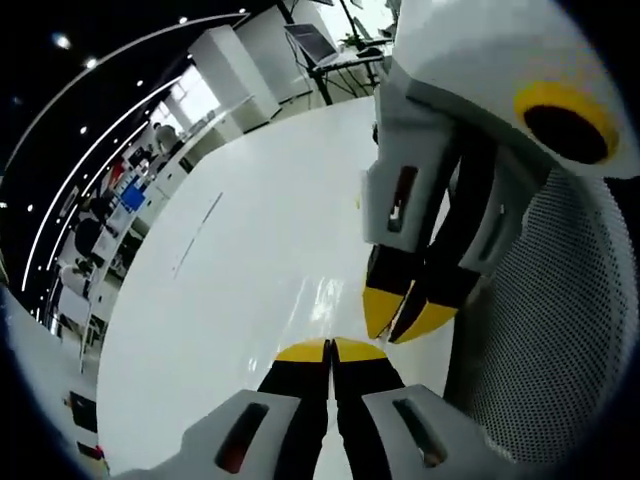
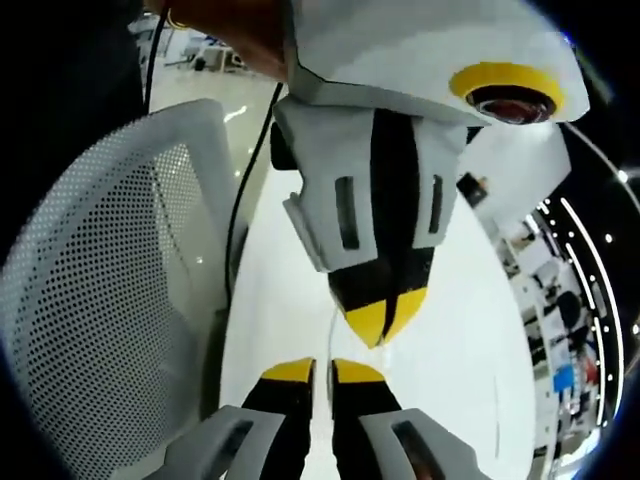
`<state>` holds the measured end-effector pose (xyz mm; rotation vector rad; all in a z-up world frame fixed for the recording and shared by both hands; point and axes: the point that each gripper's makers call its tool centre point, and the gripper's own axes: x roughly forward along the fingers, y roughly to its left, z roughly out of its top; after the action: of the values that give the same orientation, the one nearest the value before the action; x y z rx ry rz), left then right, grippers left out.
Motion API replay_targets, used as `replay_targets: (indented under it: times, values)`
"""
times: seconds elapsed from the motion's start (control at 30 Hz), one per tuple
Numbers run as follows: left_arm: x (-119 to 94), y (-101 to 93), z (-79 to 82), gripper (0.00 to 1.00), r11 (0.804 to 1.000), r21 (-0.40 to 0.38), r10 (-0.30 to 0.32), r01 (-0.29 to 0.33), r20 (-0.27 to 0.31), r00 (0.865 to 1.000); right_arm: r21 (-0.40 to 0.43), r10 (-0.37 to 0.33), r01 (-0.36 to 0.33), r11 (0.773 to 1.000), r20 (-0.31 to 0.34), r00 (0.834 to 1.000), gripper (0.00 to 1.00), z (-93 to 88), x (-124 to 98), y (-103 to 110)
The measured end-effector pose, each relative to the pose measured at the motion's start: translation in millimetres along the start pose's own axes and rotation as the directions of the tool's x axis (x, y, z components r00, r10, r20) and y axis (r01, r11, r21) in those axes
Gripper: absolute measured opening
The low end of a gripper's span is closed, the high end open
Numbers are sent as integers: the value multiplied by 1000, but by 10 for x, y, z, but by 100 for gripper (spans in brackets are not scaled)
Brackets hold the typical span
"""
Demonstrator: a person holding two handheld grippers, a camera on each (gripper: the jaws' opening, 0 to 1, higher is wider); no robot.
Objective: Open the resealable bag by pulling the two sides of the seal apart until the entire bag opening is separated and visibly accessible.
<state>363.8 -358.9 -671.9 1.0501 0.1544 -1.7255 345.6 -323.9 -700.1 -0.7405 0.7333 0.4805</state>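
The resealable bag itself is too clear or too thin to pick out with certainty. All you get is a faint glossy streak [image 1: 325, 295] on the white table [image 1: 230, 260], lying in the small space between your two sets of tips. If that is the seal, it sits just ahead of both grippers, and its long axis cannot be told.

Your left gripper [image 1: 328, 350] has its jaws pressed together, a dark line between the yellow tips. Your right gripper [image 1: 405, 322] comes in from the far right, pointing back at the left one, tips near but apart from it. In the right gripper view a thin slit of table shows between its jaws, so you cannot tell whether it is shut or pinching film.

Neither gripper is clearly nearer; they meet almost nose to nose, so I judge the pull must go straight apart along that line.

A mesh chair back [image 1: 560, 350] stands close on the right, and a black cable [image 2: 245, 200] trails down beside it; both could catch the right gripper on its way out. Office desks lie far off.
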Motion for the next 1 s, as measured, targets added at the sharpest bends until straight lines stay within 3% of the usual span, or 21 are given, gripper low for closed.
replay_targets:
  times: [0.37, 0.57, 1.0]
  values:
    - [-121, 246, 231, 0, 991, 18, 127, -129, 98, 987, -7, -22, 22, 1000, 10, 1000, 0, 28, -15, -58]
    - [-203, 371, 434, 0, 973, 71, 206, -220, 163, 965, -4, -23, 23, 1000, 3, 1000, 0, 12, -25, -72]
    - [-320, 500, 587, 0, 929, 165, 300, -331, 188, 935, 11, -57, 56, 998, 1, 998, 0, -23, -75, -173]
